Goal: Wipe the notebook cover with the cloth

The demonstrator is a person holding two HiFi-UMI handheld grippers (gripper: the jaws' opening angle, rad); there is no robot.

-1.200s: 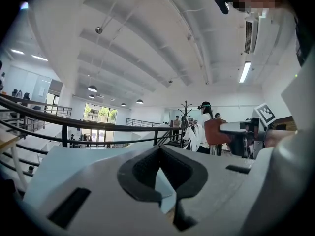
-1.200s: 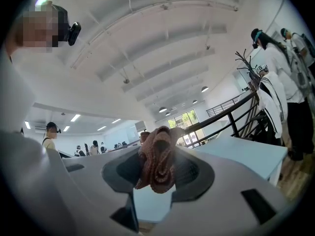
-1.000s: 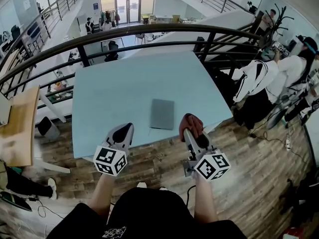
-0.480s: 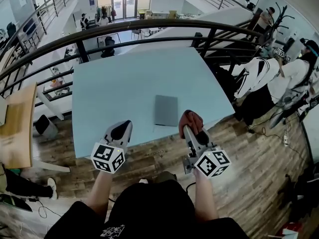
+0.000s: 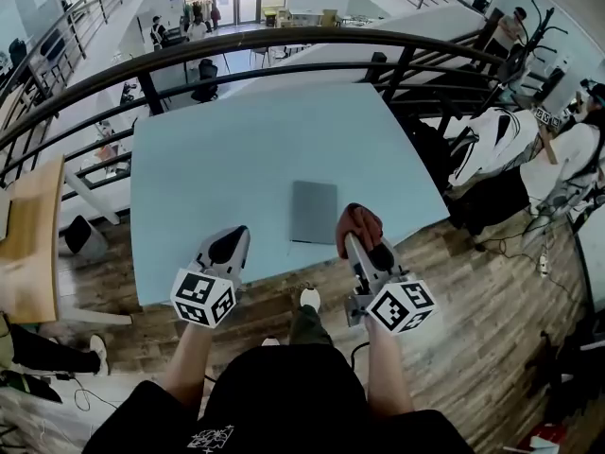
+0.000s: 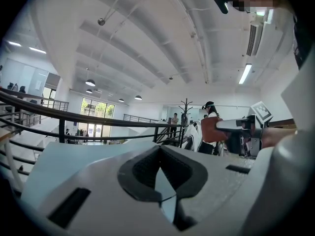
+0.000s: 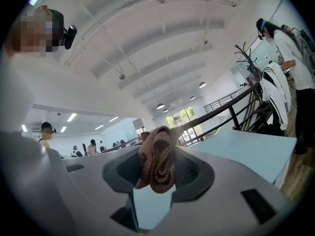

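Observation:
A grey notebook lies closed on the light blue table, near its front edge. My right gripper is shut on a bunched reddish-brown cloth, held just right of the notebook over the table's front edge. In the right gripper view the cloth stands pinched between the jaws. My left gripper hovers at the front edge, left of the notebook, shut with nothing in it. In the left gripper view its jaws meet at the tips, and the cloth shows at the right.
A dark curved railing runs behind the table, with a lower floor beyond. A wooden desk stands at the left. People and a coat rack are at the right. Wooden floor lies under the table's front edge.
The view has shifted slightly; both grippers stay in nearly the same place by the notebook. My foot now shows below the table's edge.

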